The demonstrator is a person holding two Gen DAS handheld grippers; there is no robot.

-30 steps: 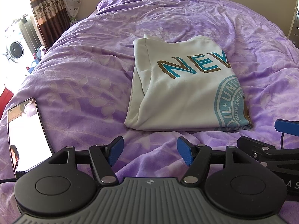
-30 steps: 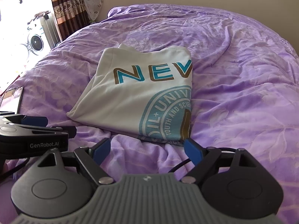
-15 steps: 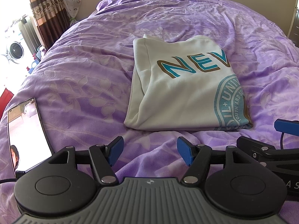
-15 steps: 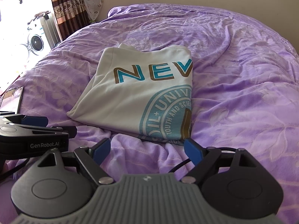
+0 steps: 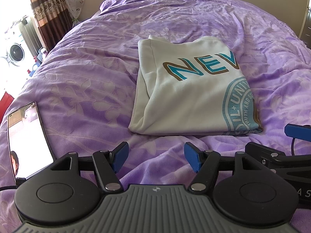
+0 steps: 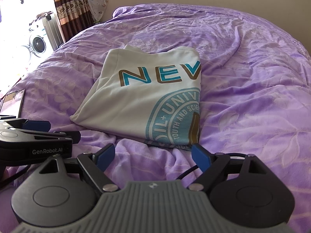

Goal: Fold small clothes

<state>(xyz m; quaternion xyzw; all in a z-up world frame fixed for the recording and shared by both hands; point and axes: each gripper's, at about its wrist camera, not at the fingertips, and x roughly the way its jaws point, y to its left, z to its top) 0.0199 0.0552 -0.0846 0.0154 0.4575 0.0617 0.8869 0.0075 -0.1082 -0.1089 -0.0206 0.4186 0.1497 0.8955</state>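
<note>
Left wrist view: the left gripper sits low over the purple floral bedspread, its two blue-padded fingers spread wide with nothing between them. Just beyond the fingertips, apart from them, lies the folded cream T-shirt with teal and brown lettering, flat on the bedspread slightly right of centre; the letters "NEV" run across its far half and a round teal seal is cut off by the fold along its right edge. A black smartphone with a bright reflecting screen lies on the bedspread at the near left, well apart from the shirt. At the near right edge the right gripper shows side-on, one blue finger above its black body. A brown patterned curtain hangs at the far left, with a white front-loading washing machine beyond it.

Right wrist view: the right gripper also rests low at the near edge of the bedspread, blue pads spread apart and holding nothing. The T-shirt lies just ahead, its near corner close to the right fingertip; whether they touch cannot be told. The left gripper lies to the near left, marked "GenRobot.AI". The smartphone is at the left edge, and the washing machine and curtain stand at the far left.
</note>
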